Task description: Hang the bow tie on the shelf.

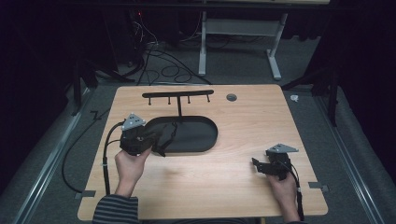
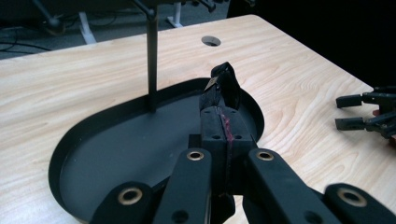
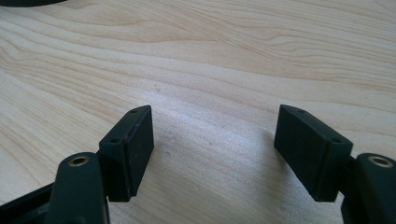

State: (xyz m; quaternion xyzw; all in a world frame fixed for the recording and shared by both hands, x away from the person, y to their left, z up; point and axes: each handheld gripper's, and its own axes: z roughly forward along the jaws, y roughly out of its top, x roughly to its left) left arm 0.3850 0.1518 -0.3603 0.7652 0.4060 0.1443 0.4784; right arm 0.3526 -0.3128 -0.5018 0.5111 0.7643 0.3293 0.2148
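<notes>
Item: my left gripper (image 2: 223, 123), jaws pressed together on a small black strap-like object (image 2: 223, 86), which stood up from the tips above the black oval tray (image 1: 205, 140). Tray sat on the wooden table (image 1: 224, 177), its upright post (image 2: 152, 65) carrying a hook bar (image 1: 177, 94). Item: my right gripper (image 3: 215, 140), jaws wide apart, empty, just over bare tabletop, well apart from the tray.

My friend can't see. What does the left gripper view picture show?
The left gripper is shut on a small black strap-like object above a black oval tray. A thin black post rises from the tray on the wooden table.
</notes>
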